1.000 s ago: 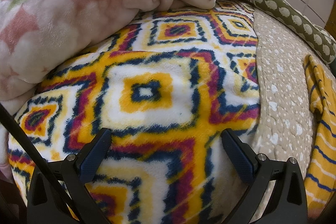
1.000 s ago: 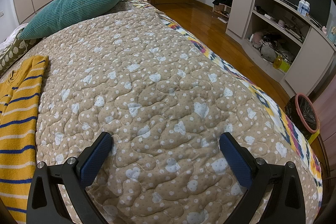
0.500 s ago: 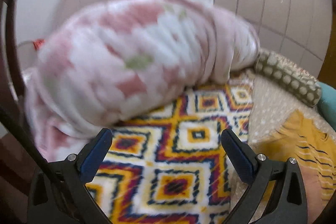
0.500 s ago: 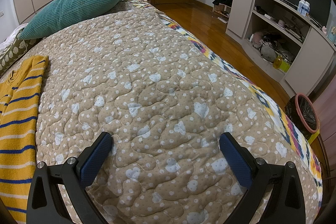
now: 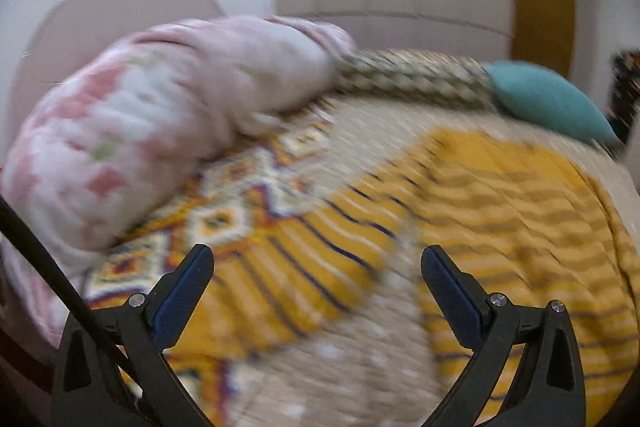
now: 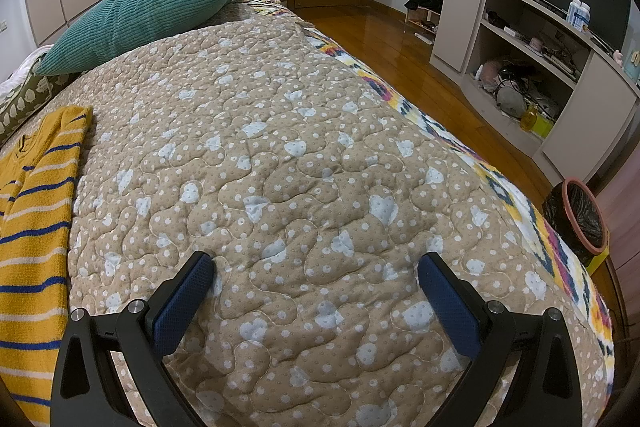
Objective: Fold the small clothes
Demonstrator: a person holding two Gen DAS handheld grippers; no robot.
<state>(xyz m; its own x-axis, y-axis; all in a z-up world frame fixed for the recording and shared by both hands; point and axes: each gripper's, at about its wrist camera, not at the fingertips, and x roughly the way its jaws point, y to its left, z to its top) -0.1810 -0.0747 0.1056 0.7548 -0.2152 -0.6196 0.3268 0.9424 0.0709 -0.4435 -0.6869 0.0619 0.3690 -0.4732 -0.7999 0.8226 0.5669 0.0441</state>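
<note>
A yellow sweater with blue and white stripes (image 5: 500, 195) lies spread flat on the beige quilted bedspread (image 6: 304, 155). In the blurred left wrist view its sleeve (image 5: 288, 267) reaches toward my left gripper (image 5: 316, 259), which is open, empty and above the bed. In the right wrist view the sweater (image 6: 32, 227) lies at the left edge. My right gripper (image 6: 314, 267) is open and empty over bare quilt, to the right of the sweater.
A rolled pink floral blanket (image 5: 140, 131) lies on a diamond-patterned fleece (image 5: 240, 203) at the left. A teal pillow (image 6: 140, 15) and an olive bolster (image 6: 24, 103) sit at the head. Right of the bed are wood floor, shelving (image 6: 532, 75) and a bin (image 6: 580, 223).
My left gripper has lifted and swung right, from close over the patterned fleece to facing the sweater. The right gripper has not moved.
</note>
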